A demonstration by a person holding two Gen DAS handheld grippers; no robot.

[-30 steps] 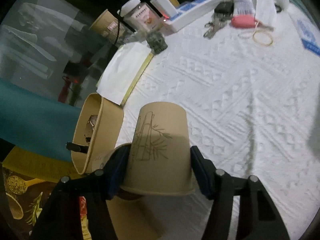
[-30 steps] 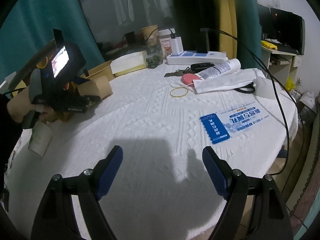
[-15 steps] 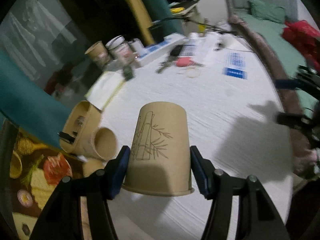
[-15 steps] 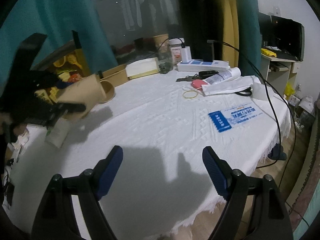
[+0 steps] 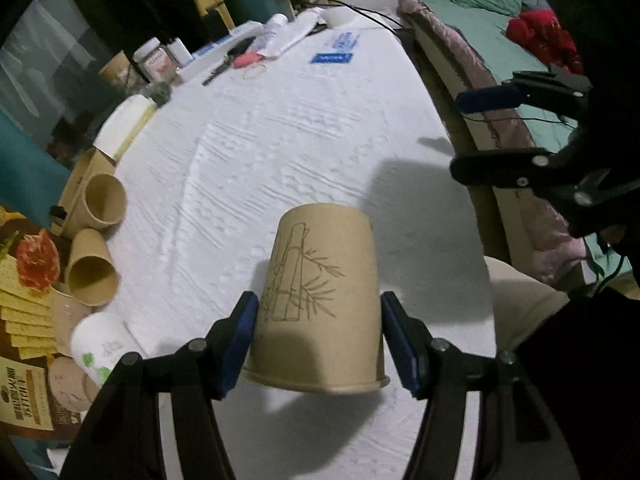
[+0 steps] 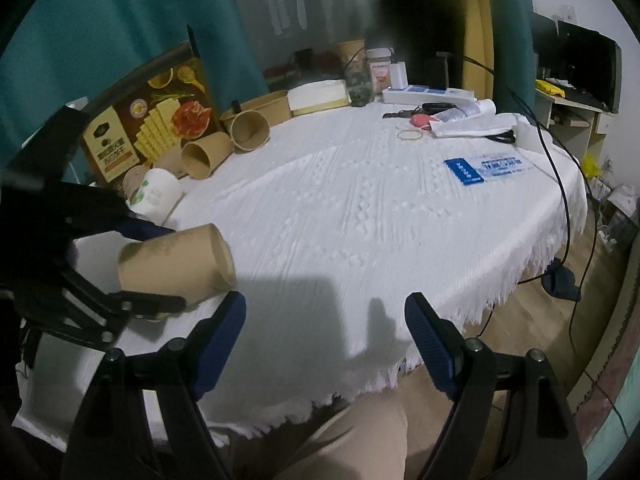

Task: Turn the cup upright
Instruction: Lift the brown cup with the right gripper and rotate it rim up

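My left gripper (image 5: 320,340) is shut on a brown paper cup (image 5: 324,296) with a bamboo drawing, held by its sides near the rim, base pointing away from me. In the right wrist view the cup (image 6: 176,268) lies on its side in the air above the near left part of the white tablecloth (image 6: 340,208), with the left gripper (image 6: 92,264) behind it. My right gripper (image 6: 324,336) is open and empty over the table's front edge; it also shows in the left wrist view (image 5: 516,132).
Two brown cups (image 6: 206,156) (image 6: 248,130) lie on their sides at the left edge, beside a white cup (image 6: 154,196) and a food box (image 6: 152,124). Keys, a rubber band (image 6: 409,134), a blue leaflet (image 6: 480,168) and a power strip (image 6: 424,94) lie at the back right.
My left gripper has lifted the cup away from the cups at the left edge and carried it over the near side of the table, swinging towards the right gripper. The right gripper has drawn back a little.
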